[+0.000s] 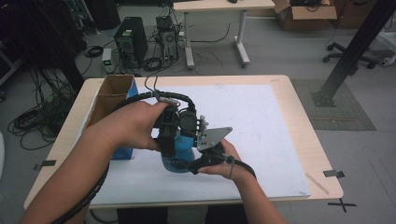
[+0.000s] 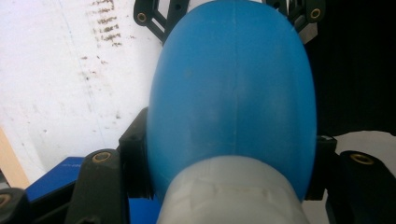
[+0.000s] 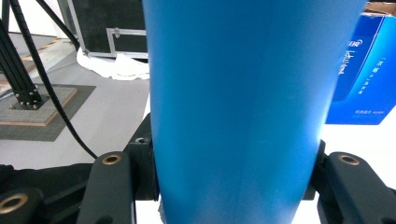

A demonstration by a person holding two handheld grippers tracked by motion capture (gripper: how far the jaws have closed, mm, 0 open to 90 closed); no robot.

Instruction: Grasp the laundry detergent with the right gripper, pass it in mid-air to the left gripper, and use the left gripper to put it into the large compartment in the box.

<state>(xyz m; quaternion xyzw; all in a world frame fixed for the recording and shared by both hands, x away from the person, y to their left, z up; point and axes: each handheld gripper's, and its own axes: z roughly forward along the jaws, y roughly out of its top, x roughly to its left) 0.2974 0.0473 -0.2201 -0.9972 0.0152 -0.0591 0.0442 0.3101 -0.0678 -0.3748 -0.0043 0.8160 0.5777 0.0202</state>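
While it stands on the white mat on the table, the blue bottle looks smooth and round, with a grey-white band at one end. Both claws hold it: the left claw pinches it from above, and the right claw pinches its side. Just beside it is a blue box with white writing too small to read.
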